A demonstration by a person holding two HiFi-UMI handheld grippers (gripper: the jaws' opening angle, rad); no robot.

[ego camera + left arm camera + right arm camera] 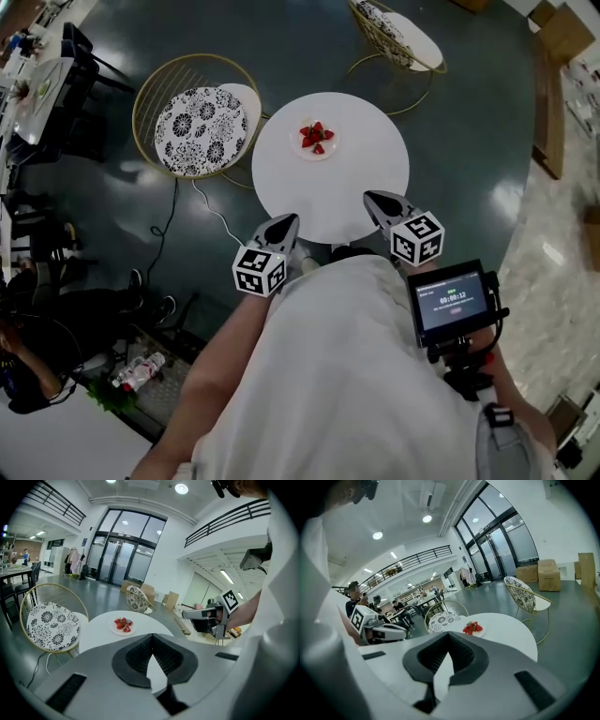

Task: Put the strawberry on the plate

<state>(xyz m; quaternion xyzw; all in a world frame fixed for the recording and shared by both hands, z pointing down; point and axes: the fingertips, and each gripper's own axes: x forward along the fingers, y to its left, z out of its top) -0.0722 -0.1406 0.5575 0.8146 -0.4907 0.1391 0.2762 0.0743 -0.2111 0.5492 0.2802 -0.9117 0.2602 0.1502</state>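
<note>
Several red strawberries [315, 137] lie together on a small white plate [329, 150] on the far half of a round white table [366, 178]. The same strawberries [123, 624] [472, 627] show in both gripper views, on the plate [115, 629] [481, 632]. My left gripper [284, 222] [151, 636] is shut and empty, just off the table's near edge. At that edge on the right, my right gripper [375, 199] [447, 635] is shut too, with nothing in it. Each one appears in the other's view: the right gripper [187, 615], the left gripper [402, 631].
A gold wire chair with a patterned cushion [200, 129] stands left of the table, and another chair [394, 33] behind it. A white cable [211, 210] runs over the dark floor. A small screen [454, 302] hangs at the person's right side. Cardboard boxes [548, 573] stand by the wall.
</note>
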